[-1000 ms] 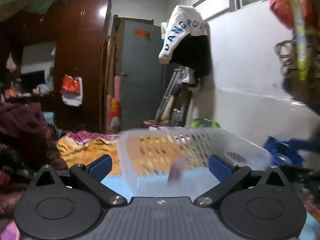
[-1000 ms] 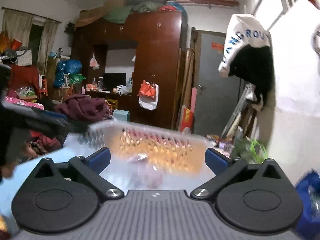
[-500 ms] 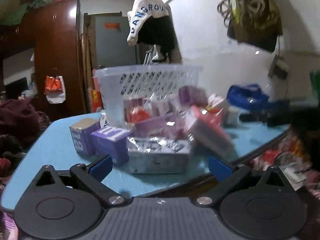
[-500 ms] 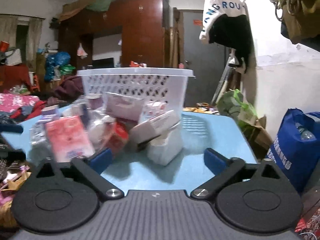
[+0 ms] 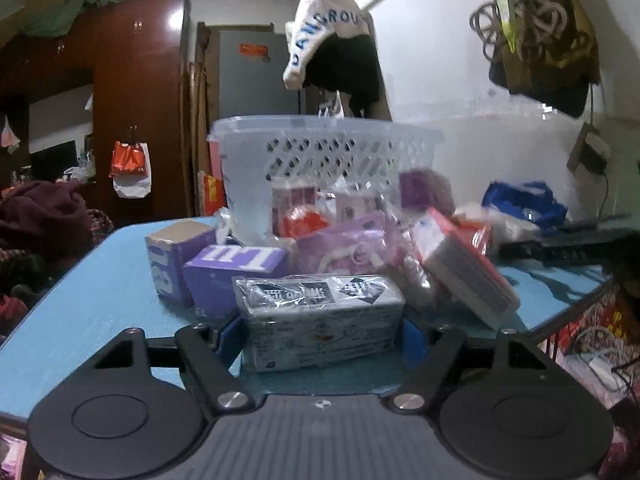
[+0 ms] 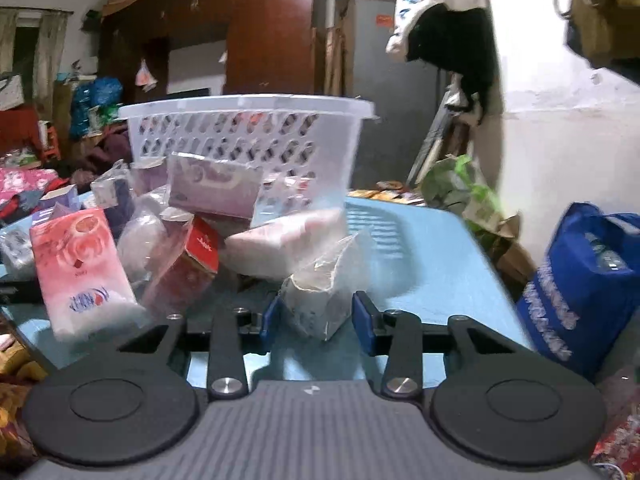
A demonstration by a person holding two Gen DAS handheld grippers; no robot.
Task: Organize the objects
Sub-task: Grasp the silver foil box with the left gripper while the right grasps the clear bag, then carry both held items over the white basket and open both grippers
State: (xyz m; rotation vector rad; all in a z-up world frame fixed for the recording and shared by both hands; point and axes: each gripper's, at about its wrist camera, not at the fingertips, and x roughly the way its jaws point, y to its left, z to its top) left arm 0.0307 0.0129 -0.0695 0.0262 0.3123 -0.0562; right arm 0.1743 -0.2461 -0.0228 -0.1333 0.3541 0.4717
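A pile of packets and small boxes lies on the blue table (image 5: 100,288) in front of a clear plastic basket (image 5: 324,148). My left gripper (image 5: 320,336) is shut on a grey wrapped box (image 5: 320,320) at the pile's near edge. Purple boxes (image 5: 236,268) and a red-edged packet (image 5: 464,268) sit beside it. In the right wrist view my right gripper (image 6: 318,322) is shut on a white plastic-wrapped packet (image 6: 324,296) at the near side of the pile. A pink packet (image 6: 80,268) and a red box (image 6: 188,268) lie to its left, before the basket (image 6: 248,136).
A blue bag (image 6: 584,288) stands off the table's right edge. A wooden wardrobe (image 5: 136,120) and heaps of clothes (image 5: 40,216) fill the room behind. A white wall (image 5: 460,120) with hanging things runs along the right.
Both grippers have dropped from above the basket to table level at the pile's near side. Both jaws have closed from wide open, the left onto the grey box, the right onto the white packet.
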